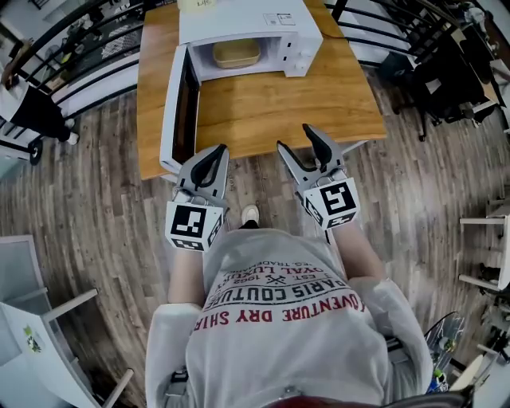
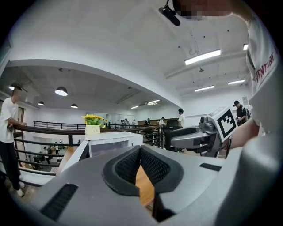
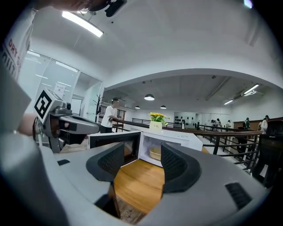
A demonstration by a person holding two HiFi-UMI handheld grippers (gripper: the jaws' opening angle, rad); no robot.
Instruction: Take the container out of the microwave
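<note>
Standing at the near edge of a wooden worktop (image 1: pixel 263 111), both claws held side by side over that edge, well short of the microwave (image 1: pixel 251 24).

At the far end of the worktop: the microwave, white, its door (image 1: pixel 177 111) swung fully open to the left and reaching back toward the near edge. Inside it: the container (image 1: pixel 236 53), shallow and tan, untouched, well apart from both claws.

Left claw (image 1: pixel 217 154): jaws pressed together at the tips, nothing between them. Seen along its own jaws, only a sliver of worktop below the closed tips, with the door and the microwave off to the left beyond. Tilted somewhat upward, much ceiling in its view.

Right claw (image 1: pixel 294 139): jaws spread apart, empty. Framed in the gap: bare worktop and, farther off, the open microwave with the container in it. Near the left claw but not touching it. Whether clear of the worktop edge or resting on it, cannot tell.

On top of the microwave: yellow flowers (image 3: pixel 157 117). Beyond the worktop: a dark railing (image 3: pixel 230 132), with a person (image 3: pixel 108 115) standing at it on the left. Underfoot: grey-brown plank floor (image 1: pixel 96 199).
</note>
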